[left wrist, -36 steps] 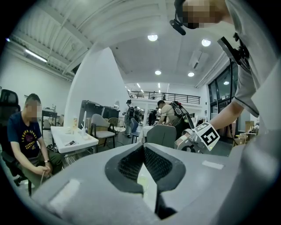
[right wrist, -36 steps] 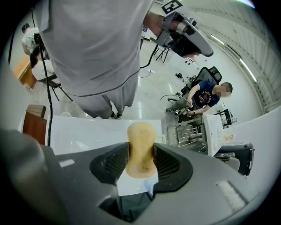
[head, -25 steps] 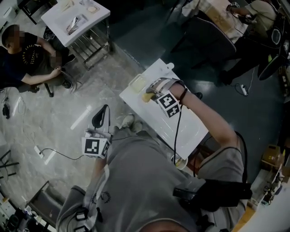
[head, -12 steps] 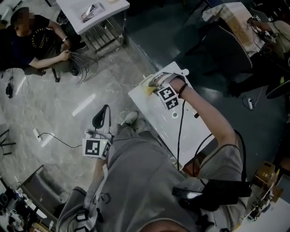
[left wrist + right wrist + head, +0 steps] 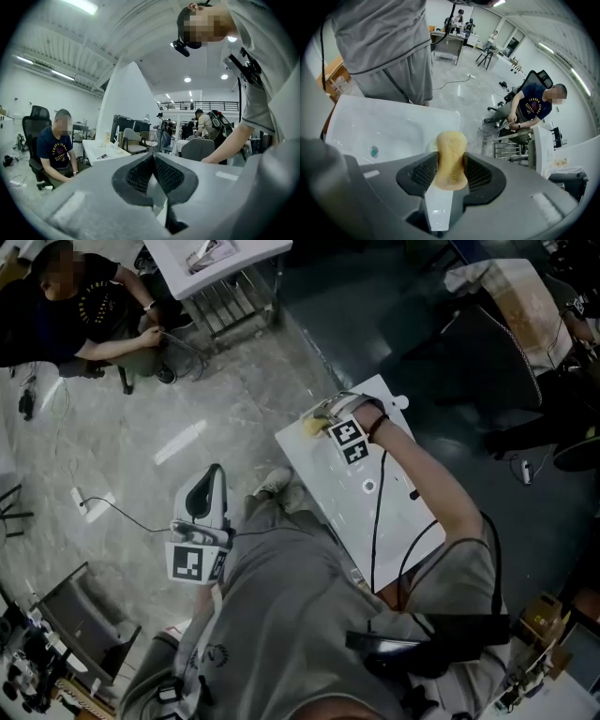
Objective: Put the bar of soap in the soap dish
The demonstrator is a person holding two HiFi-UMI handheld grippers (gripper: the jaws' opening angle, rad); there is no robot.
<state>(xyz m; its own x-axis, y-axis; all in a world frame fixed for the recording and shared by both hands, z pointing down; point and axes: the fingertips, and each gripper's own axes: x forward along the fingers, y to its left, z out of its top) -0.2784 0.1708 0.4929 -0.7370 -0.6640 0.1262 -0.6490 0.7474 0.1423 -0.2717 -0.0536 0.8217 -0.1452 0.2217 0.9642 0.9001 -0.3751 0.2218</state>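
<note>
Jaws of the right gripper (image 5: pixel 450 171) pinch the soap (image 5: pixel 451 150); those of the left gripper (image 5: pixel 153 173) press together, empty. A white sink (image 5: pixel 393 126) lies below, with grey floor (image 5: pixel 459 93) beyond. The dish is hidden.

The scene was a large, open indoor work hall, part lab and part office. Strip lights (image 5: pixel 61 75) ran along a high, bare ceiling, and a railed mezzanine (image 5: pixel 197 106) crossed the far end. White tables (image 5: pixel 220 259) and a black office chair (image 5: pixel 33 123) stood on a polished grey floor (image 5: pixel 216 418), where a cable (image 5: pixel 122 512) trailed loose. A seated person (image 5: pixel 54 145) worked by one table, others (image 5: pixel 204 124) gathered behind, and a white basin (image 5: pixel 323 484) stood out on the open floor.
</note>
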